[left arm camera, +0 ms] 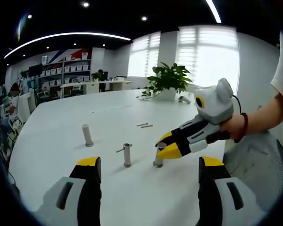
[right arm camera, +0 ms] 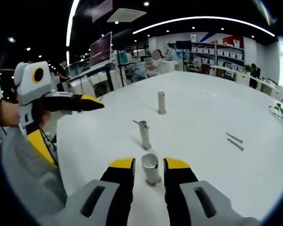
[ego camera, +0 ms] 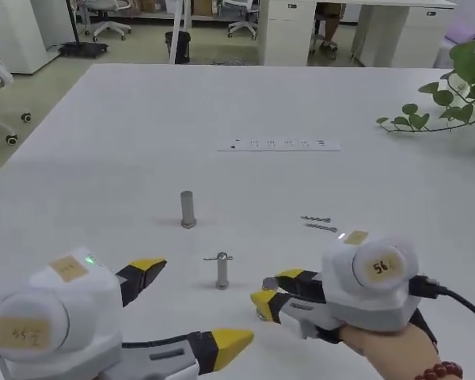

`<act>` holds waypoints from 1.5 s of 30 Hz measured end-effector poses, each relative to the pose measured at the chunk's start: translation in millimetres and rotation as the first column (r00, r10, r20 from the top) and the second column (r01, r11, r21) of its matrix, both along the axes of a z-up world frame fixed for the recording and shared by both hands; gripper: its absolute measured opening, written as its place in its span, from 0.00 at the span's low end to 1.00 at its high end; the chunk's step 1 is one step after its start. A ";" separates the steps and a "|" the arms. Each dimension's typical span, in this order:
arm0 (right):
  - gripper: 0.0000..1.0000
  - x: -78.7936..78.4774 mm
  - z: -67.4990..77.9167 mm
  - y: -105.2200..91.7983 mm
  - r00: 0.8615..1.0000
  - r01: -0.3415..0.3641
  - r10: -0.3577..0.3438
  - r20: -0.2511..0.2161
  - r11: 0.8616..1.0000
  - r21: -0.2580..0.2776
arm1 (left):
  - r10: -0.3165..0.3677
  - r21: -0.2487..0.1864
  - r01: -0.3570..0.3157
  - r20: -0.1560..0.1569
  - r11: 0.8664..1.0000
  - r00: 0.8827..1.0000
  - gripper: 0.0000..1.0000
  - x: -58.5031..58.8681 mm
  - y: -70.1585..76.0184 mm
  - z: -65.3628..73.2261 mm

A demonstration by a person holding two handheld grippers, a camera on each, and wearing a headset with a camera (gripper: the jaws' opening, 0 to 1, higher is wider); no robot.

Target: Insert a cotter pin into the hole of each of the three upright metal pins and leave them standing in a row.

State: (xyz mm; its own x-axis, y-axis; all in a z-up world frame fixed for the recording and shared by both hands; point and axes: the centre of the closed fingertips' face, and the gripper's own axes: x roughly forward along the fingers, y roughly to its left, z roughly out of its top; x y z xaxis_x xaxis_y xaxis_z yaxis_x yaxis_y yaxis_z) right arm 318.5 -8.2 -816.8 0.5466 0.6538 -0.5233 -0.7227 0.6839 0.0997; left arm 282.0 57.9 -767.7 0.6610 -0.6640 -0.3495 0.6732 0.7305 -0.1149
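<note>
Three short metal pins stand on the white table (ego camera: pixel 103 142). The far pin (ego camera: pixel 188 209) (left arm camera: pixel 87 135) (right arm camera: pixel 161 102) is bare. The middle pin (ego camera: pixel 222 271) (left arm camera: pixel 127 155) (right arm camera: pixel 144 134) has a cotter pin (ego camera: pixel 219 257) through its top hole. My right gripper (ego camera: pixel 275 287) (left arm camera: pixel 169 144) (right arm camera: pixel 148 165) is closed around the nearest pin (left arm camera: pixel 158 158) (right arm camera: pixel 151 168), which stands upright. To the left of the middle pin, my left gripper (ego camera: pixel 188 307) (left arm camera: pixel 150 165) (right arm camera: pixel 66 125) is held wide open with nothing in it. Two loose cotter pins (ego camera: pixel 318 223) (right arm camera: pixel 235 141) lie to the right.
A white power strip (ego camera: pixel 279 145) lies further back at the table's middle. A leafy plant (ego camera: pixel 451 95) (left arm camera: pixel 167 80) reaches in at the far right. Office chairs and cabinets stand beyond the far edge.
</note>
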 end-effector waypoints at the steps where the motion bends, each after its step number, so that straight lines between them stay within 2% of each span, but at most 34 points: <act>1: 0.27 0.3 2.4 -0.6 1.000 -0.001 0.001 0.001 1.000 0.006 | 0.000 0.002 0.000 0.000 1.000 1.000 0.85 0.1 0.2 -0.3; 5: 0.30 2.8 9.9 -3.4 1.000 0.000 0.001 -0.009 0.999 0.038 | 0.003 0.002 -0.003 0.000 1.000 1.000 0.85 0.7 0.6 -0.7; 7: 0.30 3.9 14.5 -5.7 1.000 0.003 -0.001 -0.026 0.998 0.070 | 0.004 0.001 -0.004 -0.002 1.000 1.000 0.85 1.0 0.7 -1.4; 15: 0.30 14.9 29.4 -22.7 0.999 0.012 -0.008 -0.034 0.995 0.102 | 0.010 0.002 -0.010 -0.004 1.000 1.000 0.84 2.7 0.7 -3.2; 17: 0.28 20.6 30.2 -29.3 1.000 0.010 -0.008 -0.028 0.996 0.090 | 0.010 0.001 -0.010 -0.005 1.000 1.000 0.84 3.0 0.1 -3.0; 20: 0.28 32.0 26.9 -43.6 1.000 0.010 -0.009 -0.021 0.999 0.040 | 0.009 -0.001 -0.009 -0.003 1.000 1.000 0.84 3.5 -0.7 -2.5; 24: 0.27 45.8 25.0 -57.8 1.000 0.020 -0.020 -0.024 1.000 0.009 | 0.013 -0.002 -0.013 -0.004 1.000 1.000 0.83 3.3 -0.4 -2.7; 26: 0.27 51.6 22.1 -63.9 1.000 0.004 -0.004 -0.020 1.000 -0.021 | 0.014 -0.002 -0.014 -0.003 1.000 1.000 0.82 3.5 -0.1 -2.7; 28: 0.27 57.8 15.3 -72.1 1.000 -0.006 0.004 -0.026 0.997 -0.070 | 0.019 -0.004 -0.019 -0.005 1.000 1.000 0.82 4.4 0.7 -3.6; 34: 0.25 76.8 7.8 -85.5 1.000 -0.008 0.005 -0.029 0.994 -0.110 | 0.035 0.000 -0.035 -0.006 0.999 0.999 0.83 6.2 4.4 -5.8; 38: 0.24 89.7 1.0 -94.3 0.999 -0.020 0.015 -0.029 0.988 -0.155 | 0.043 -0.003 -0.043 -0.003 0.999 0.999 0.83 8.1 6.2 -5.8; 41: 0.24 99.3 -3.4 -98.7 0.999 -0.016 0.010 -0.041 0.986 -0.163 | 0.045 -0.006 -0.045 -0.003 0.999 0.999 0.84 9.0 6.5 -5.8; 43: 0.23 105.9 -8.2 -104.1 0.999 -0.026 0.019 -0.035 0.978 -0.207 | 0.043 0.008 -0.043 -0.007 0.999 0.999 0.84 9.1 6.8 -8.0; 45: 0.22 112.3 -11.7 -106.7 0.999 -0.027 0.019 -0.038 0.975 -0.219 | 0.042 0.010 -0.042 -0.007 0.999 0.999 0.84 9.5 7.2 -9.1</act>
State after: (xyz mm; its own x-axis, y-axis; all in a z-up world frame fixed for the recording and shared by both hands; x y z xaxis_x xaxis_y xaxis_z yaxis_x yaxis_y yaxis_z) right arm 430.9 -114.8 -828.5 0.5111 0.5333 -0.6740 -0.7372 0.6753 -0.0247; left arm 291.5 65.1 -776.8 0.6858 -0.6318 -0.3613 0.6407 0.7595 -0.1122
